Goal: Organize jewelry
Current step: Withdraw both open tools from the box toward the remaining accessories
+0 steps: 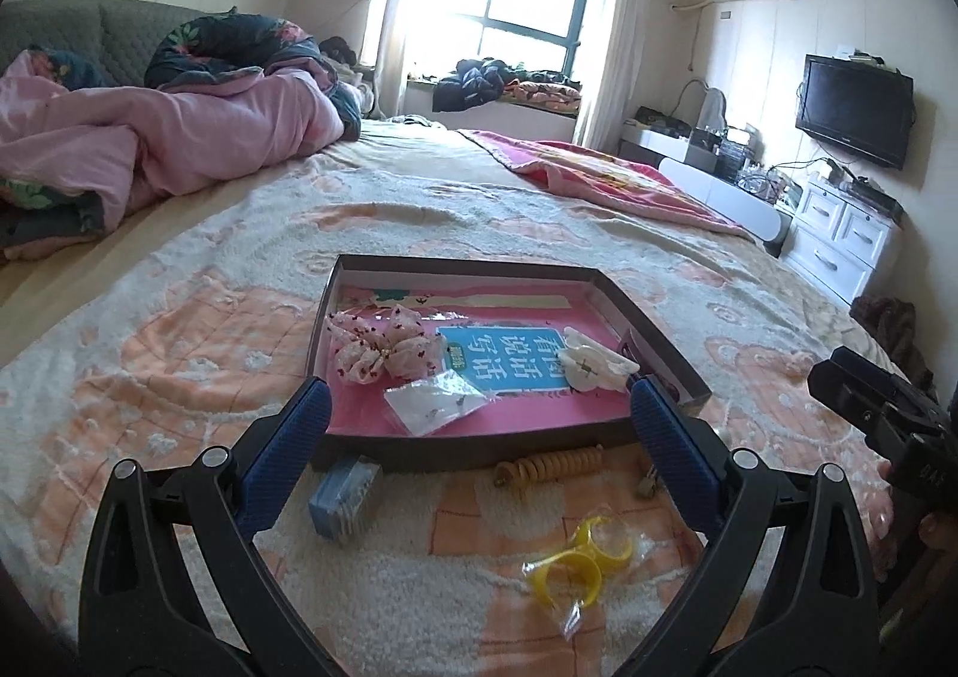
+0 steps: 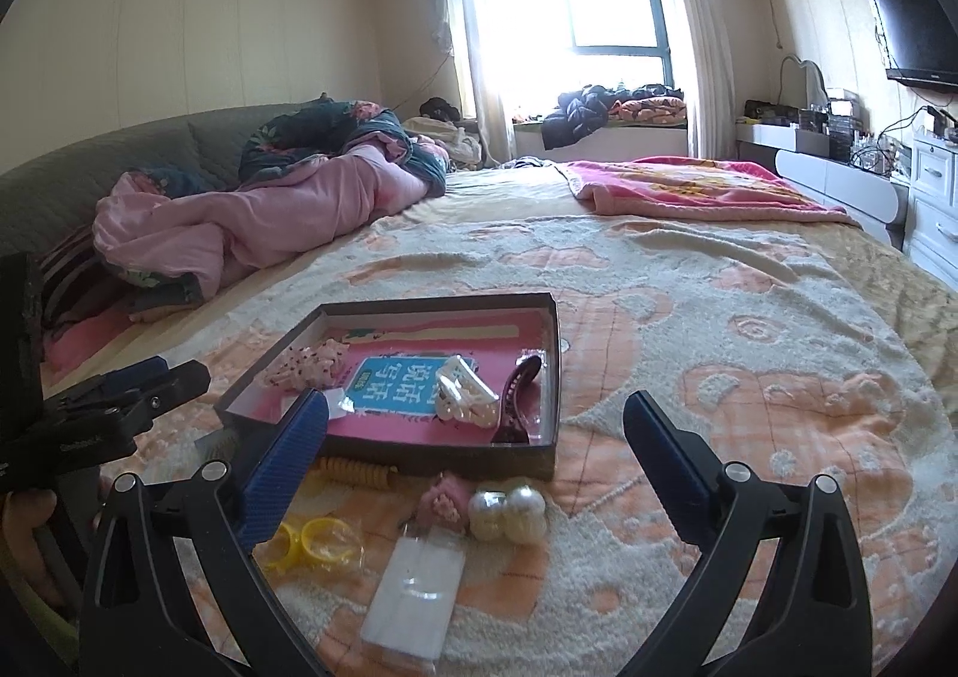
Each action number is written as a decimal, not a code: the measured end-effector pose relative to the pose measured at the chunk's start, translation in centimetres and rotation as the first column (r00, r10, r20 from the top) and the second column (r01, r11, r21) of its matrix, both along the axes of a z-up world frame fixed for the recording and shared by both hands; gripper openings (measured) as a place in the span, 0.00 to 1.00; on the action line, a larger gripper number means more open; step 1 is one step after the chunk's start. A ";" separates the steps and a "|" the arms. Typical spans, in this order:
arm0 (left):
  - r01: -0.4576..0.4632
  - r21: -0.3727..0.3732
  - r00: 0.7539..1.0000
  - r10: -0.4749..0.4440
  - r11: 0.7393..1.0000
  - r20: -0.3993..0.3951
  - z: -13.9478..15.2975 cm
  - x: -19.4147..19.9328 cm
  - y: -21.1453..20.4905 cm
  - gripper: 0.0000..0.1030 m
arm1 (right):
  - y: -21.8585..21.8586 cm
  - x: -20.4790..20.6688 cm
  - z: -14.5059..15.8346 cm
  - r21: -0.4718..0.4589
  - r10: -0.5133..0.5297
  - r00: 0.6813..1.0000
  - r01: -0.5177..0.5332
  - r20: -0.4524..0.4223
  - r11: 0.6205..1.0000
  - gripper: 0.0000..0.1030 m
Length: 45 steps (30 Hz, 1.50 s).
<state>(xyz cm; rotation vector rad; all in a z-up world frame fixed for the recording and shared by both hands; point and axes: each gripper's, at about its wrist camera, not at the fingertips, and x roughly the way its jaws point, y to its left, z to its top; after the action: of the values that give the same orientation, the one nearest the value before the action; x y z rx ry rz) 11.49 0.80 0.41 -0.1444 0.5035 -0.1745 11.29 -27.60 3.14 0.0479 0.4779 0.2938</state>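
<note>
Both claws hovered released, jaws spread wide, holding nothing: left claw (image 1: 479, 419) over the near edge of the tray (image 1: 652, 318), right claw (image 2: 476, 437) just beside it. The tray sat on the bed (image 2: 718, 288) and already held a pink scrunchie (image 1: 383, 348), a white hair clip (image 1: 590, 363) and a small clear bag (image 1: 434, 406). Loose on the blanket in front of it: yellow rings (image 2: 314, 539), an orange coil tie (image 1: 551, 467), a pearl clip (image 2: 509, 509), a pink clip (image 2: 443, 503), a clear packet (image 2: 416, 593), a blue comb (image 1: 344, 500). Likely next pick was the pearl clip, nearest the right claw. Best to drop straight down, close across its narrow side, lift clear of the rim, and avoid snagging the fuzzy blanket.
</note>
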 end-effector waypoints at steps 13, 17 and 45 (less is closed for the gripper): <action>0.053 0.062 0.997 -0.050 0.997 -0.051 -1.8 -1.6 -1.0 0.89 | -0.1 -2.4 -1.6 -0.029 0.027 0.998 -0.028 -0.055 0.999 0.93; 0.074 0.076 0.995 -0.069 0.994 -0.065 -2.3 -2.2 -1.2 0.89 | 0.0 -2.8 -2.0 -0.028 0.036 0.997 -0.038 -0.070 0.999 0.93; 0.303 0.238 0.935 -0.239 0.923 -0.262 -7.2 -1.5 -5.4 0.89 | 0.9 -2.2 -6.0 -0.003 0.126 0.958 -0.131 -0.257 0.991 0.93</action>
<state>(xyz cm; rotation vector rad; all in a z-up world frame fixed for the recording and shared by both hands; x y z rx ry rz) 10.03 -4.56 -6.77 0.1833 0.7727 -0.3615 9.11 -26.67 -2.82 0.0351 0.7431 0.4130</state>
